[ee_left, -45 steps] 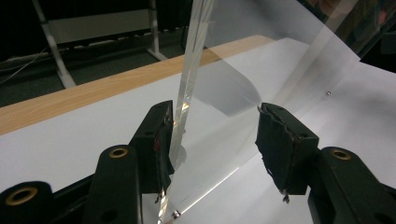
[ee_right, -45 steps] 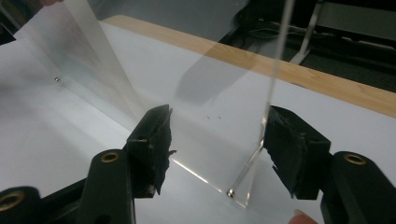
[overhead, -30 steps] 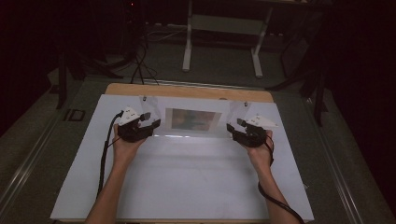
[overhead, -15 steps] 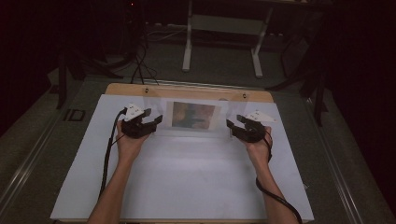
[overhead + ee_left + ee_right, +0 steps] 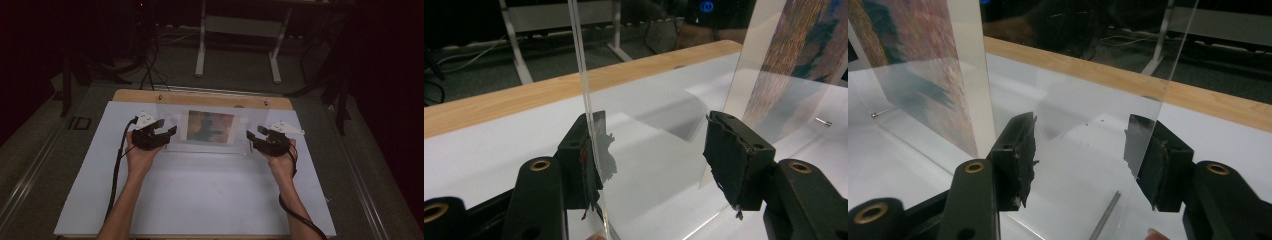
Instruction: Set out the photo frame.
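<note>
A white table [image 5: 200, 200] with a wooden far edge stood in a dark room. A clear acrylic frame [image 5: 170, 131] holding a picture [image 5: 210, 126] stood upright toward twelve o'clock on the table. The left gripper [image 5: 167, 131] sat at the frame's nine o'clock end, jaws apart, the clear edge against one pad [image 5: 586, 160]. The right gripper [image 5: 252, 136] sat at the three o'clock end, jaws likewise apart around the panel's edge.
</note>
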A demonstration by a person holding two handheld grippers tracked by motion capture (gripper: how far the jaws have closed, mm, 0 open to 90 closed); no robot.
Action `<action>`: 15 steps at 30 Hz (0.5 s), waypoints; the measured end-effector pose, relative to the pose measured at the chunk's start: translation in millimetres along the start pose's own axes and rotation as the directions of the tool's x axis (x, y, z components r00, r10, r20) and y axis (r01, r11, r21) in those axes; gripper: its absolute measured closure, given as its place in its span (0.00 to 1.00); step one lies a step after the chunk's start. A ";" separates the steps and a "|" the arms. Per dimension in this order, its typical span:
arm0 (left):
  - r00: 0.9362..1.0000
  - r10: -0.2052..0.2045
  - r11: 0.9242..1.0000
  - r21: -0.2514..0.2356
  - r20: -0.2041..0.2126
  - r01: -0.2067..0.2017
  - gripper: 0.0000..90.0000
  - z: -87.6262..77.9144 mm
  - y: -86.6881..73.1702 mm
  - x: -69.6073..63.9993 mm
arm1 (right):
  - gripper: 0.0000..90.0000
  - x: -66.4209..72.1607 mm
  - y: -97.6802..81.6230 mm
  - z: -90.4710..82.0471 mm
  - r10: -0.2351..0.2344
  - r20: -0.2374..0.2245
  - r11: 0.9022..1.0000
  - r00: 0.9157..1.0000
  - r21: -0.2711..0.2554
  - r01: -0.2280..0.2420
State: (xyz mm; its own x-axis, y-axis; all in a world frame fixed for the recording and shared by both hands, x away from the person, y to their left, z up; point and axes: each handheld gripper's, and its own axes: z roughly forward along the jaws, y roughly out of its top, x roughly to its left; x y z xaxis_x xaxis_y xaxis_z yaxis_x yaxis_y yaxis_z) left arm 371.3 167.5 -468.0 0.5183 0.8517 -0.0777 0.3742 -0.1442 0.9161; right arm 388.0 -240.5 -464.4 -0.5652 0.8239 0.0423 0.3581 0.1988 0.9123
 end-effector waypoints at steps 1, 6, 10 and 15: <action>1.000 -0.002 1.000 0.003 0.000 0.002 0.47 -0.9 -0.1 -0.8 | 0.50 0.5 -0.5 -1.9 0.005 -0.003 1.000 1.000 0.001 -0.005; 1.000 -0.022 0.999 0.027 0.000 0.022 0.47 -6.3 -2.1 -5.8 | 0.50 2.5 -2.5 -7.4 0.016 -0.012 1.000 1.000 0.014 -0.016; 1.000 -0.026 0.999 0.041 -0.010 0.026 0.47 -12.2 -2.9 -9.5 | 0.50 5.0 -4.8 -9.6 0.028 -0.016 1.000 0.999 0.010 -0.027; 0.999 -0.032 0.998 0.048 -0.011 0.032 0.47 -16.1 -4.8 -10.6 | 0.50 8.1 -6.8 -11.6 0.034 -0.022 0.999 0.999 0.019 -0.033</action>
State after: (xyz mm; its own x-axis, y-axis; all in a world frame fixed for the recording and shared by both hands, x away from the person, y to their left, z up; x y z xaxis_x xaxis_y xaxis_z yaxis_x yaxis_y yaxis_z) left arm 351.6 167.3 -465.3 0.4975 0.8614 -0.1022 0.4269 -0.1405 0.8933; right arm 372.4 -241.3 -465.6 -0.5691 0.8182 0.0820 0.3906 0.1813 0.9025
